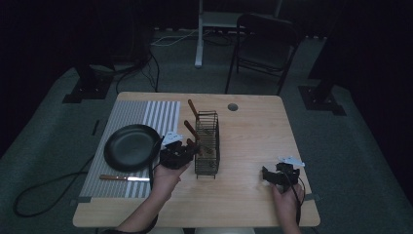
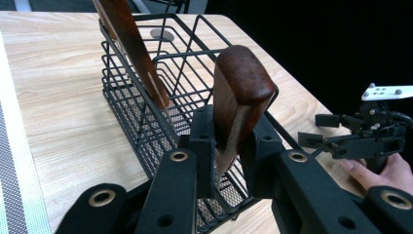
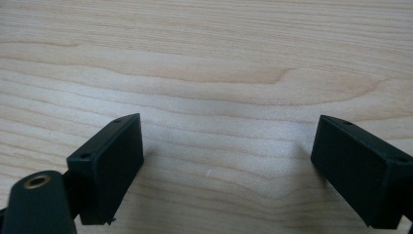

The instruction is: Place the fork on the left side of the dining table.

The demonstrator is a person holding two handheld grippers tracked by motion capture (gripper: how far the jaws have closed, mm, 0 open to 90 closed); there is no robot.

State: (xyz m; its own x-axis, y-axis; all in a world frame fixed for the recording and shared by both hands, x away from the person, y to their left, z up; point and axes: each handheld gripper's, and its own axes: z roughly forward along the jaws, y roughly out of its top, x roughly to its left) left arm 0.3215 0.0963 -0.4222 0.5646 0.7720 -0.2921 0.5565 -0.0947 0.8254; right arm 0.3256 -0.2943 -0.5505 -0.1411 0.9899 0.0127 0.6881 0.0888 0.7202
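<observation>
Left to right: black pan [image 1: 130, 147] and knife [image 1: 124, 178] lying on striped mat [image 1: 146, 117]; left gripper [image 2: 226, 161] pinching wooden handle [image 2: 238, 97] standing in wire basket [image 2: 146, 117], probably to lift it; right gripper [image 1: 275, 175] resting spread on table [image 3: 204, 58]

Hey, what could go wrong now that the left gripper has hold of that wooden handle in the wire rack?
The left gripper pinches the wooden handle low, near the rack rim, so it might twist or slip when lifted. The rack is light wire and unheld; it could tip or drag along. A second handle leaning close by might get knocked.
</observation>
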